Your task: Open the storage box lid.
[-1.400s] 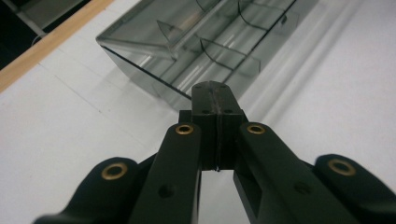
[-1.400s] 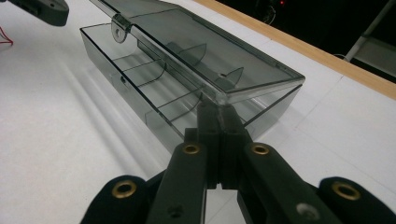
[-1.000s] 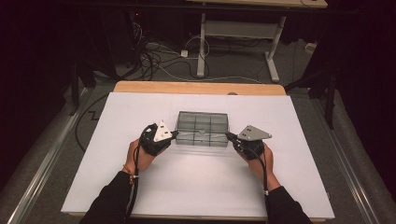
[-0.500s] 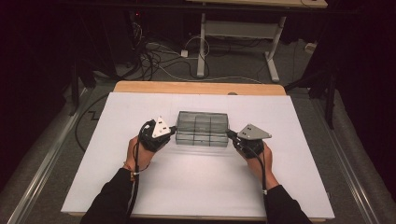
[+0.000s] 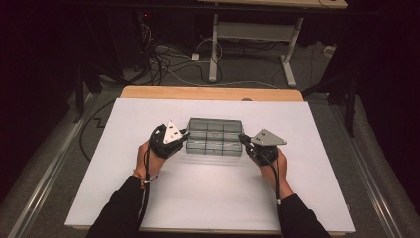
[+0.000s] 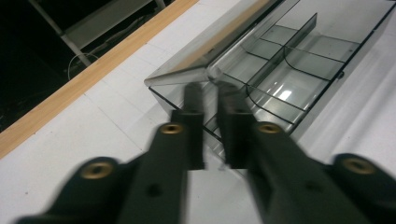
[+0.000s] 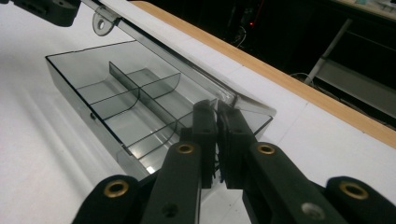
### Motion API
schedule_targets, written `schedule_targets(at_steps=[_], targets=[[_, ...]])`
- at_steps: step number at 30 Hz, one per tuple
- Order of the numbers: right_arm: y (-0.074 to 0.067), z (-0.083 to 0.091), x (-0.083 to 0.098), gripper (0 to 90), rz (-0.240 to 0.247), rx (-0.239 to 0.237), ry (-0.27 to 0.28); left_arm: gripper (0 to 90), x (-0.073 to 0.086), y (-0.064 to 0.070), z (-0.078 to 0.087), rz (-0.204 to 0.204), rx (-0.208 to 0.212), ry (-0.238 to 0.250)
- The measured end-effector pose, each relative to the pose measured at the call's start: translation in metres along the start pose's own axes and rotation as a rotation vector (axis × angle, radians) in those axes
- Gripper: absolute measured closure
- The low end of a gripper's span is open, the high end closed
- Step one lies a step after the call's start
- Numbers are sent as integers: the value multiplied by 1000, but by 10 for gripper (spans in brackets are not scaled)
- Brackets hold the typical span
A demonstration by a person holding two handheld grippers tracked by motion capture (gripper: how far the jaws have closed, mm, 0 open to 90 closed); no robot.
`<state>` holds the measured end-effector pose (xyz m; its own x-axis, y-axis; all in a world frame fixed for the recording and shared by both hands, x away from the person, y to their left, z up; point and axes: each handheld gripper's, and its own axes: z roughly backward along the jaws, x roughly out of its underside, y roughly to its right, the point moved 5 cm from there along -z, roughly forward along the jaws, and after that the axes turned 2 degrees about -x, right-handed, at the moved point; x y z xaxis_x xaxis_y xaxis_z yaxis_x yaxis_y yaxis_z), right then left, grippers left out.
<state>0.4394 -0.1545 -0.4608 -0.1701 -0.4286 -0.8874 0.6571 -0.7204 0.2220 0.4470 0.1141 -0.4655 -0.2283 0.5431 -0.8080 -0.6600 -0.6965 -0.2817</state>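
A clear smoky plastic compartment box (image 5: 215, 136) lies in the middle of the white table, its lid (image 7: 187, 70) tilted partly up. My left gripper (image 5: 187, 134) is at the box's left end. In the left gripper view its jaws (image 6: 211, 91) have just been opening and stand a little apart, with the corner of the lid (image 6: 219, 42) in line with the gap. My right gripper (image 5: 241, 138) is at the right end. Its jaws (image 7: 216, 108) are nearly together on the near end of the lid. The compartments (image 6: 289, 70) hold nothing.
The white sheet (image 5: 208, 198) covers a table with a wooden far edge (image 5: 210, 92). Cables (image 5: 168, 59) and a desk frame (image 5: 252, 29) are on the dark floor beyond. Metal rails run along both sides of the table.
The left gripper has edged slightly toward the far side at the box's left end. The right hand and the box have kept their places.
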Motion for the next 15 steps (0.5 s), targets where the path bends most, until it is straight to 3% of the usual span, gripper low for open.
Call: schedule_targets(at_steps=[8,10,15], targets=[[3,-1,0,851,-3,25,-11,675,-2,-7,-4,16,-37,4],[4,-1,0,833,-2,30,-11,674,-4,-8,-5,5,-53,11],[6,-1,1,774,-11,47,-14,675,-10,-9,-6,-21,-39,50]])
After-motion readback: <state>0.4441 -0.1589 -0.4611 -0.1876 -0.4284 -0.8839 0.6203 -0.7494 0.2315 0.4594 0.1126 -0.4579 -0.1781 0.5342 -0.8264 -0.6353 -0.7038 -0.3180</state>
